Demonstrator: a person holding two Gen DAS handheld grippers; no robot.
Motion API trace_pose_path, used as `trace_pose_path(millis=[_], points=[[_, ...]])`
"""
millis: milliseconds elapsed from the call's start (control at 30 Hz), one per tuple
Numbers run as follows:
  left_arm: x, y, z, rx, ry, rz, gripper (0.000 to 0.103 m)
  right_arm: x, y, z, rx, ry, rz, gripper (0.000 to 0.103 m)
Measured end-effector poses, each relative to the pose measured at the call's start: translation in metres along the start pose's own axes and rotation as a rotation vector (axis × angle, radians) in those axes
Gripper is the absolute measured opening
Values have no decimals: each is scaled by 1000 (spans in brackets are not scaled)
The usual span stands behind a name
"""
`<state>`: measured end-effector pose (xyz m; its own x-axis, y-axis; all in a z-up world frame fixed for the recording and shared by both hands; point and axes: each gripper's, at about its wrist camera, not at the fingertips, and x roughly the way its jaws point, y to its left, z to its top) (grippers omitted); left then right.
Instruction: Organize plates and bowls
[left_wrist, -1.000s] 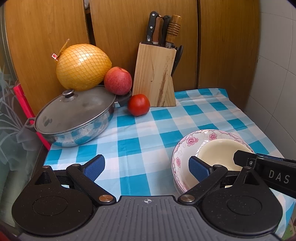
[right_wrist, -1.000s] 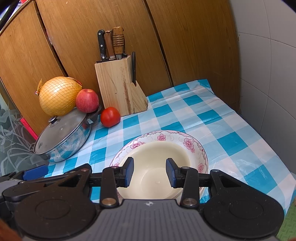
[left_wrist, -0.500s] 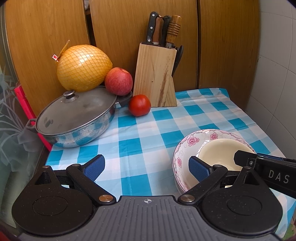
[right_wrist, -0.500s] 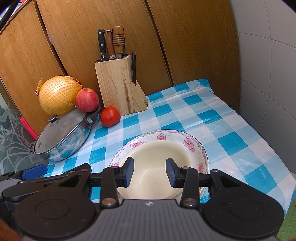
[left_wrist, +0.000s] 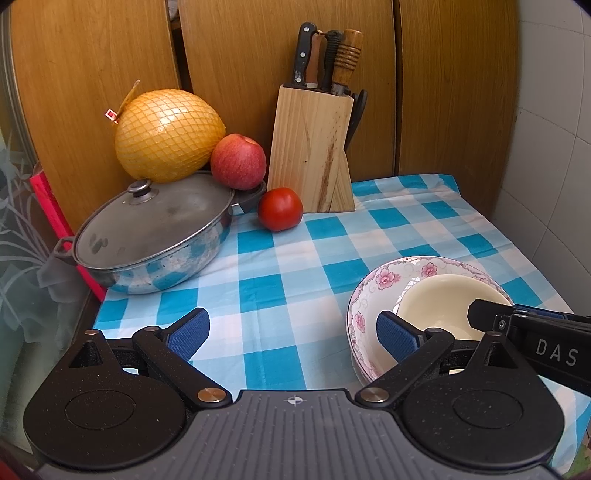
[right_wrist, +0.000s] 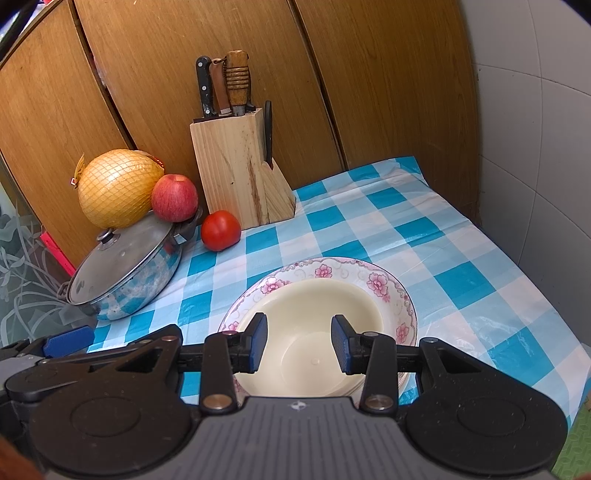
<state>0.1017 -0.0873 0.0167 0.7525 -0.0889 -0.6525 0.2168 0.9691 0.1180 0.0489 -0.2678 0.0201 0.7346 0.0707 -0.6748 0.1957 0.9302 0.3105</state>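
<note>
cream bowl (left_wrist: 441, 304) sits nested in flowered bowl (left_wrist: 373, 291), near right of checked tablecloth (left_wrist: 280, 280) | left view: left gripper (left_wrist: 290, 328) spread wide, empty, right pad before flowered rim; pot (left_wrist: 147, 243) far left | right view: right gripper (right_wrist: 298, 341) partly open above cream bowl (right_wrist: 314, 325), holding nothing

A: What stands behind the checked tablecloth (right_wrist: 424, 236)?
B: Wooden panels (right_wrist: 369, 74), right along its back edge.
A: And to its right?
B: A white tiled wall (right_wrist: 535, 147); frosted patterned glass (left_wrist: 18, 229) on its left, in daylight
</note>
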Motion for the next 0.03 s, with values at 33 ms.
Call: trace_pose_path(millis=[33], points=[[0, 0, 0, -1, 1, 0, 99, 0, 0, 0, 0, 0, 0, 36]])
